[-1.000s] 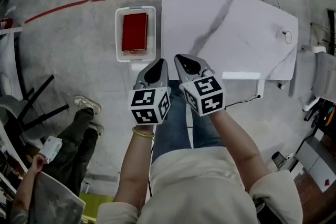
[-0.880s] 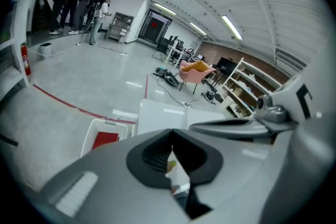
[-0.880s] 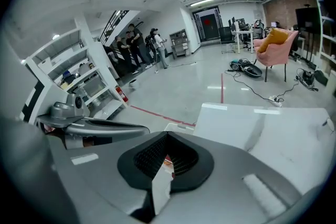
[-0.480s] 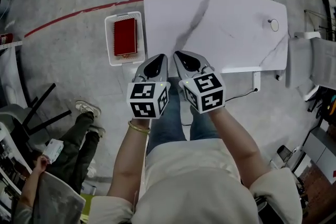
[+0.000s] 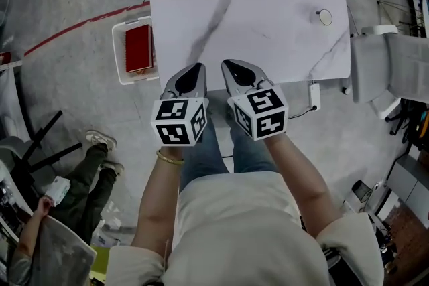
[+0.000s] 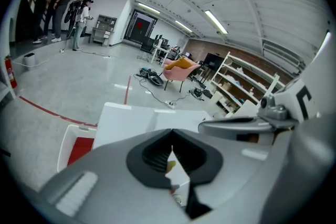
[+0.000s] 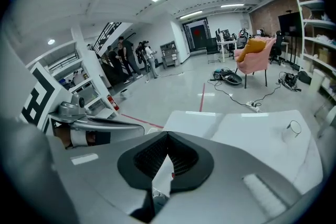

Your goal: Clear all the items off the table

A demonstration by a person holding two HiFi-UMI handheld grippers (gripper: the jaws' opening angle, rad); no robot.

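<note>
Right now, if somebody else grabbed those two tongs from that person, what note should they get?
Left tongs: shut, empty.
Right tongs: shut, empty.
Both hover at the near edge of the table.
A red flat item lies in the white bin on the floor beside it.
Done: the top looks cleared; only a round fitting shows, likely built in.
Left: probably nothing; check that fitting.

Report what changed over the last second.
The left hand-held gripper and right hand-held gripper shifted rightward along the table's near edge, side by side. Unchanged: both shut and empty; red object lying in the white bin beside the table.
</note>
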